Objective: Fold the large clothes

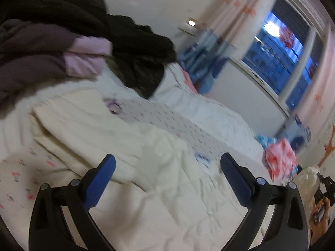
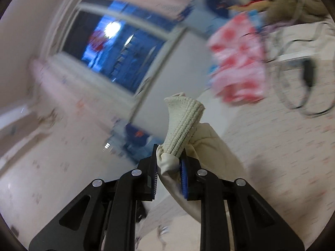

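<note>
The right gripper is clenched on the ribbed cuff of a cream jacket, while the left gripper hangs released over the bed.

A cream garment is seen ahead of the blue-padded left gripper; beyond, black clothes; rightward, pink-and-red spotted cloth.

Your left gripper sits at the bottom of the frame, jaws spread wide, nothing between the blue pads. Your right gripper sits lower centre, jaws nearly together, clamped on the cream sleeve.
</note>
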